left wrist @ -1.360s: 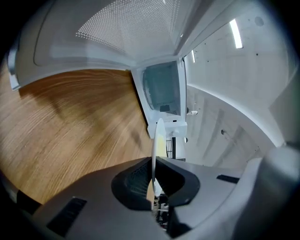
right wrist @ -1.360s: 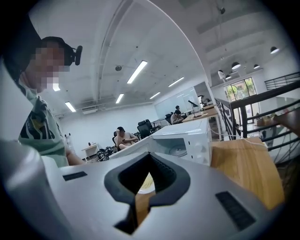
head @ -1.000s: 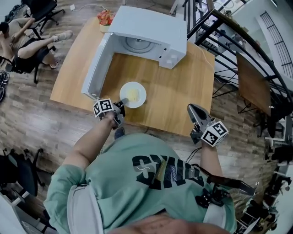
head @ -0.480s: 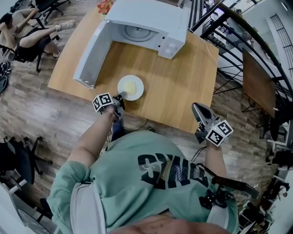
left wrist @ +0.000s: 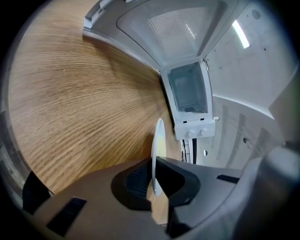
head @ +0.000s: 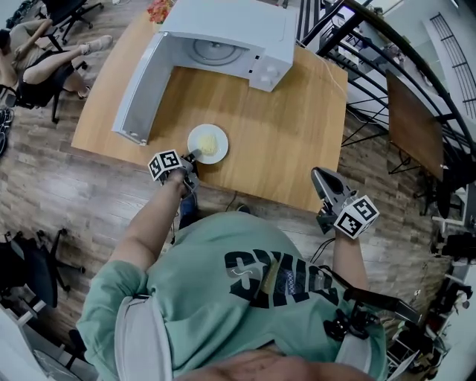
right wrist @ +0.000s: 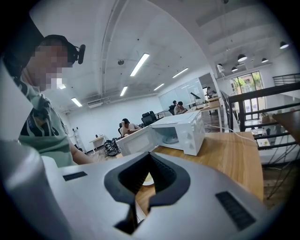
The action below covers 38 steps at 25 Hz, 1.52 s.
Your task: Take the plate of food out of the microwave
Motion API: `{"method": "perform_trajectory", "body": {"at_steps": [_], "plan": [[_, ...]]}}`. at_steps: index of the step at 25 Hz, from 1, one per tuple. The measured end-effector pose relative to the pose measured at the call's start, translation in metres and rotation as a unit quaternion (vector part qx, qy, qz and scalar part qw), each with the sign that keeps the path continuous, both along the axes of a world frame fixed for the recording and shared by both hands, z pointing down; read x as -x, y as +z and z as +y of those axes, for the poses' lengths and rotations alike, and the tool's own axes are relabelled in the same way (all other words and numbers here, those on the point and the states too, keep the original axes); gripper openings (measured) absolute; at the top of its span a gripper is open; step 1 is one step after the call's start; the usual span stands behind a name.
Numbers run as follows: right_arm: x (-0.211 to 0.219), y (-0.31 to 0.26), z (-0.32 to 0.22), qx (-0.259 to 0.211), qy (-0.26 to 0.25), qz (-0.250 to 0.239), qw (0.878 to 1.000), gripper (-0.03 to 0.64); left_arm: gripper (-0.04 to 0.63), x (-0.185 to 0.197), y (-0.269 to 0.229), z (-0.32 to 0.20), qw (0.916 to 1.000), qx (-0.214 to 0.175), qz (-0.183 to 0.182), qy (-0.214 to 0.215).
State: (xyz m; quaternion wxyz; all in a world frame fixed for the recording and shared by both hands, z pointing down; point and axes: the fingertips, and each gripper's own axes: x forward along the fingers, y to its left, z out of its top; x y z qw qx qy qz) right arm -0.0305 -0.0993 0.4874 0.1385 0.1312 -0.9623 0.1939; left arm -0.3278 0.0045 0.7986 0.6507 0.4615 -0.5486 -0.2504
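Note:
A white plate [head: 207, 143] with pale yellow food lies low over the wooden table [head: 282, 141], near its front edge. My left gripper [head: 190, 158] is shut on the plate's near rim. In the left gripper view the plate [left wrist: 158, 140] shows edge-on between the pads of that gripper [left wrist: 152, 185]. Behind it the white microwave [head: 223, 37] stands with its door [head: 141, 82] swung open and its glass turntable [head: 216, 52] bare. My right gripper [head: 325, 182] hovers off the table's front right edge, its jaws [right wrist: 143, 206] together with nothing in them.
A person sits on a chair [head: 44, 67] at the upper left. Black metal railings [head: 387, 67] run along the right. A flower pot [head: 160, 9] stands behind the microwave. An office chair [head: 30, 275] is at the lower left, on the wooden floor.
My left gripper has carried the plate lower and a little nearer the table's front edge. The right gripper has drifted slightly sideways, still shut.

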Motion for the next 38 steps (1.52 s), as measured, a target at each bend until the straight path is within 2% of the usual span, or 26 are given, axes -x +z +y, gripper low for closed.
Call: {"method": "perform_trajectory", "body": {"at_steps": [5, 8, 14, 17, 21, 25, 26, 28, 31, 34, 36, 38], "plan": [[-0.002, -0.002, 0.003, -0.001, 0.002, 0.0, 1.0, 0.008, 0.021, 0.0, 0.016, 0.003, 0.9976, 0.064, -0.019, 0.019], [-0.004, -0.003, 0.005, -0.001, 0.002, -0.001, 1.0, 0.008, 0.032, 0.001, 0.016, 0.004, 0.9938, 0.091, -0.056, 0.033], [-0.003, -0.005, 0.007, -0.007, -0.002, -0.002, 1.0, 0.008, 0.1, 0.008, 0.013, 0.005, 0.9727, 0.136, -0.17, 0.082], [-0.004, -0.007, 0.007, -0.009, -0.002, -0.003, 1.0, 0.008, 0.148, 0.006, 0.011, 0.004, 0.9643, 0.142, -0.199, 0.1], [-0.004, -0.009, 0.008, -0.01, -0.003, -0.005, 1.0, 0.008, 0.197, 0.006, 0.01, 0.005, 0.9567, 0.152, -0.222, 0.112], [-0.006, -0.009, 0.009, -0.01, -0.005, -0.007, 1.0, 0.008, 0.209, 0.017, 0.007, 0.013, 0.9446, 0.164, -0.26, 0.115], [-0.007, -0.01, 0.009, -0.01, -0.005, -0.008, 1.0, 0.008, 0.209, 0.022, 0.003, 0.015, 0.9436, 0.16, -0.269, 0.108], [-0.007, -0.012, 0.009, -0.012, -0.003, -0.012, 1.0, 0.008, 0.209, 0.033, -0.008, 0.015, 0.947, 0.142, -0.274, 0.089], [-0.006, -0.011, 0.008, -0.015, -0.007, -0.018, 1.0, 0.008, 0.209, 0.042, -0.033, 0.012, 0.9593, 0.092, -0.261, 0.056], [-0.004, -0.011, 0.005, -0.017, -0.01, -0.026, 0.999, 0.008, 0.207, 0.041, -0.066, 0.005, 0.9704, 0.024, -0.237, 0.038], [-0.003, -0.012, 0.003, -0.015, -0.003, -0.032, 0.999, 0.008, 0.207, 0.04, -0.092, -0.002, 0.9716, -0.024, -0.233, 0.034], [-0.001, -0.013, 0.002, -0.01, 0.003, -0.04, 0.999, 0.008, 0.207, 0.039, -0.123, -0.004, 0.9691, -0.078, -0.232, 0.032]]}}
